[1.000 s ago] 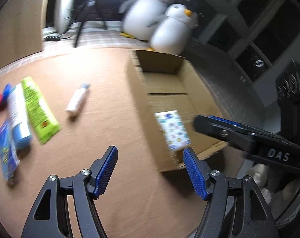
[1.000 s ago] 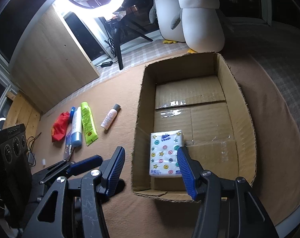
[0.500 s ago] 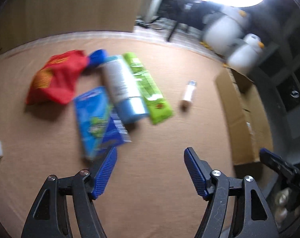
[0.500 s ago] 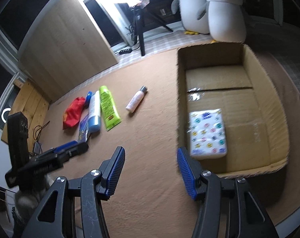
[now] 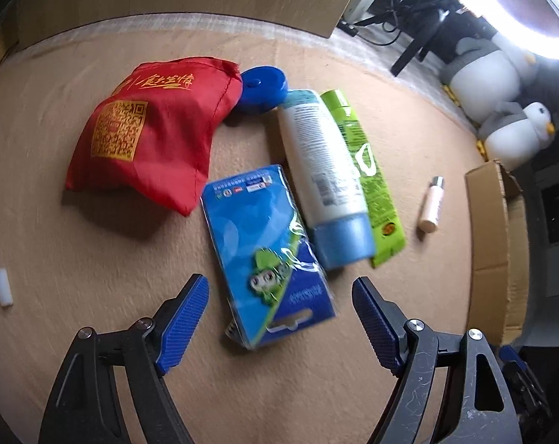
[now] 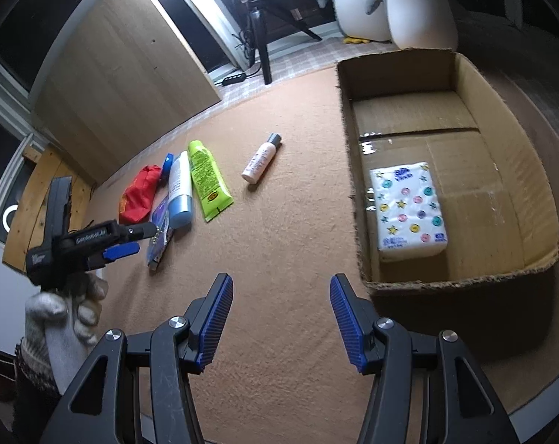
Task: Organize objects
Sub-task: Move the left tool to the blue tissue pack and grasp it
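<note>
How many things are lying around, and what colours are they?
Red: 1, the red bag
Blue: 2, the blue card pack and the round blue lid
Green: 1, the green tube
White: 3, the white tube, the small bottle and the tissue pack in the box
Total: 7

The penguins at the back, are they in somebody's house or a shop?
Probably a room at home set up for filming. Two plush penguins sit on the floor by a ring light on its stand, and toiletries lie on a brown carpet beside a cardboard box.
</note>
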Available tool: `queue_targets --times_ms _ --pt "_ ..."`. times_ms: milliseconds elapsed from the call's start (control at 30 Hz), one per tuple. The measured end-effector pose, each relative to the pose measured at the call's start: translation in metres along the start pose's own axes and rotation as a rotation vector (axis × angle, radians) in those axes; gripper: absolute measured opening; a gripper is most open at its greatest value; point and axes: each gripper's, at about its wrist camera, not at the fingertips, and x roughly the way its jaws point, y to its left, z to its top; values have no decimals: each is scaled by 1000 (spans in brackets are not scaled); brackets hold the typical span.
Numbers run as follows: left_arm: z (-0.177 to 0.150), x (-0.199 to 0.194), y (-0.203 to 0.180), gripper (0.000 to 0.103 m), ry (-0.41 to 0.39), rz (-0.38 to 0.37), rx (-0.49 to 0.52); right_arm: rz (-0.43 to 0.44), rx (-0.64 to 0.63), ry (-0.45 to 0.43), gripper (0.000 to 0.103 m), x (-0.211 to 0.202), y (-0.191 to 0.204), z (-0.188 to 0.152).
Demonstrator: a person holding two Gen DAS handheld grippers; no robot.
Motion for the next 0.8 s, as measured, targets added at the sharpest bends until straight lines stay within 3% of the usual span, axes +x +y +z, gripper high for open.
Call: queue_targets --times_ms 267,567,800 --pt "7 18 2 83 48 17 -15 -16 59 -16 52 -8 -22 -2" --pt "7 19 -4 82 36 47 -5 -21 46 -21 57 -7 -19 0" --pt "4 17 -13 67 28 47 12 -24 26 -23 57 -5 -12 1"
